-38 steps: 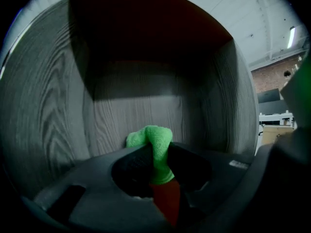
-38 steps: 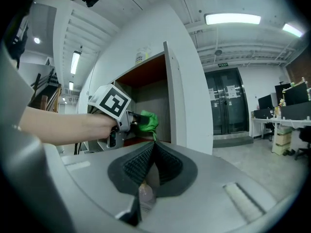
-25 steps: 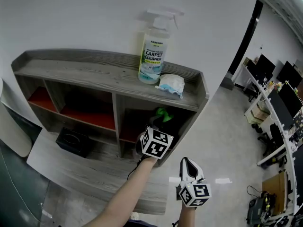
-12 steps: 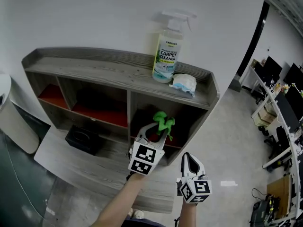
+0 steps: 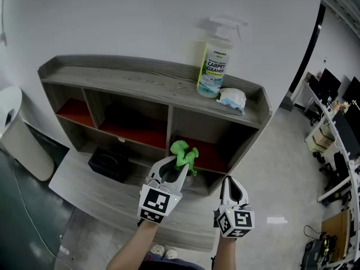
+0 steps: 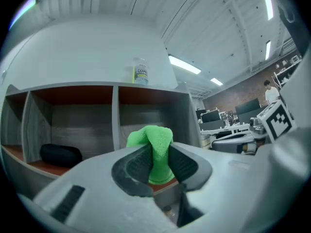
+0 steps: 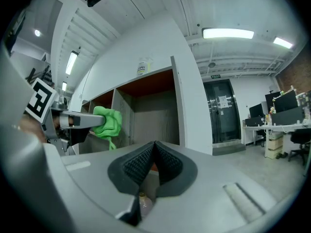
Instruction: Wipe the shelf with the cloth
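Observation:
The grey wooden shelf [image 5: 129,84] has red-floored compartments. My left gripper [image 5: 178,164] is shut on a bright green cloth [image 5: 183,153] and hangs just in front of the lower right compartment [image 5: 211,153], outside its opening. In the left gripper view the green cloth [image 6: 153,142] is pinched between the dark pads, with the compartments behind. My right gripper [image 5: 231,181] is lower and to the right, jaws shut on nothing. From the right gripper view, the right gripper [image 7: 154,155] is closed and the green cloth [image 7: 110,122] shows at the left.
A carpet cleaner spray bottle [image 5: 215,66] and a white bundle [image 5: 232,99] stand on the shelf top at the right. A black box [image 5: 109,163] sits on the lower ledge [image 5: 95,193]. A white bin [image 5: 17,134] stands left; office desks [image 5: 337,122] lie right.
My left gripper has drawn back out of the lower right compartment, toward me and down, with the green cloth still in it. The right gripper has barely moved.

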Available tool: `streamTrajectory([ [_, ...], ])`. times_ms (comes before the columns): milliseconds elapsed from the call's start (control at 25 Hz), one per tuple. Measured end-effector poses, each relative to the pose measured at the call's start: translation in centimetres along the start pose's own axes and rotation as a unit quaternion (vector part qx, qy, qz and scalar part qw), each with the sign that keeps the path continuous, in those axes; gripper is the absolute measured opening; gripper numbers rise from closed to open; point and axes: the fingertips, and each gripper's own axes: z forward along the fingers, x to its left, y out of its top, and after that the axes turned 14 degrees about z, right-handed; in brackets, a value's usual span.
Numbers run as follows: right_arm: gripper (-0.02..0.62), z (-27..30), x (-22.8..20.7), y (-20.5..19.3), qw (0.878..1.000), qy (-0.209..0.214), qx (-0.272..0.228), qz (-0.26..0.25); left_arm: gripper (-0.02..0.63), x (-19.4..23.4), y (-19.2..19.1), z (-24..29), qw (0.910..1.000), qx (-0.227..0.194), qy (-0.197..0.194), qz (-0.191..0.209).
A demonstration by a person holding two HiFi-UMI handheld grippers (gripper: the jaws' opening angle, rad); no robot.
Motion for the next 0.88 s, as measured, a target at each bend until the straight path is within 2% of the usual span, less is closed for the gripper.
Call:
streamTrajectory([
  [440,0.009,-0.6,1.6,0.7,0.999,-0.017,-0.019,-0.029,0.087,-1.1,-2.4,-2.9,0.9998,-0.009,-0.015,-0.006],
  [880,0.009,-0.9,2.3,0.8,0.999,-0.009,-0.017,-0.03,0.087,-0.9,-1.5,-3.1,0.9996,-0.023,-0.017,-0.006],
])
